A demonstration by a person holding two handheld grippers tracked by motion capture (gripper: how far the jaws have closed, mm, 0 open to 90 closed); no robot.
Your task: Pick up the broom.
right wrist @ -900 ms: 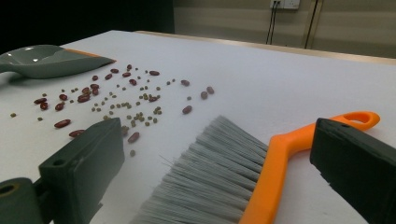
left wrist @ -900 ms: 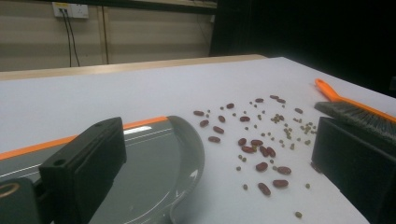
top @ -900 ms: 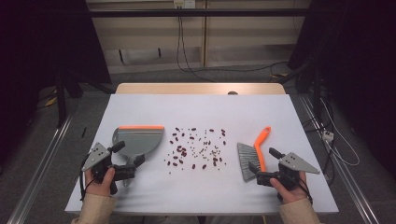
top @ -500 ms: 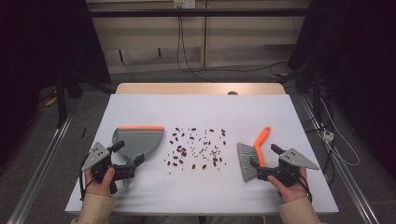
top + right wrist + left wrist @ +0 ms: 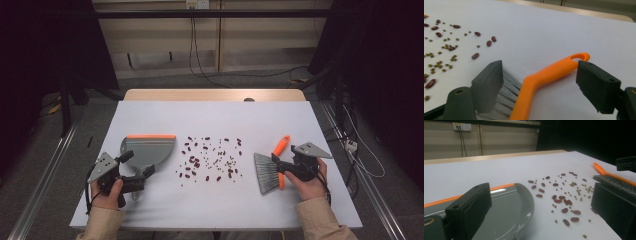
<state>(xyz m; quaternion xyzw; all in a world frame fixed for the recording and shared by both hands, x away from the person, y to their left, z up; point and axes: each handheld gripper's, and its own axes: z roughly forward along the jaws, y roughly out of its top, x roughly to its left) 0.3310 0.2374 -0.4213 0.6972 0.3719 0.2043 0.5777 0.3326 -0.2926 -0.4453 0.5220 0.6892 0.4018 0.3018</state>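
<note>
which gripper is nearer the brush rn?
Right. The right gripper straddles the orange handle of the brush, jaws open on either side. The left gripper sits across the scattered beans, by the dustpan.

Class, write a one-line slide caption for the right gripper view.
Open right gripper straddling the orange brush handle, red and green beans scattered beyond.

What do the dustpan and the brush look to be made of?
Dustpan: likely moulded plastic, glossy grey, judging by the light glints, with an orange strip along its front edge. Brush: smooth matte orange handle, probably plastic; pale grey bristles, seemingly synthetic.
</note>
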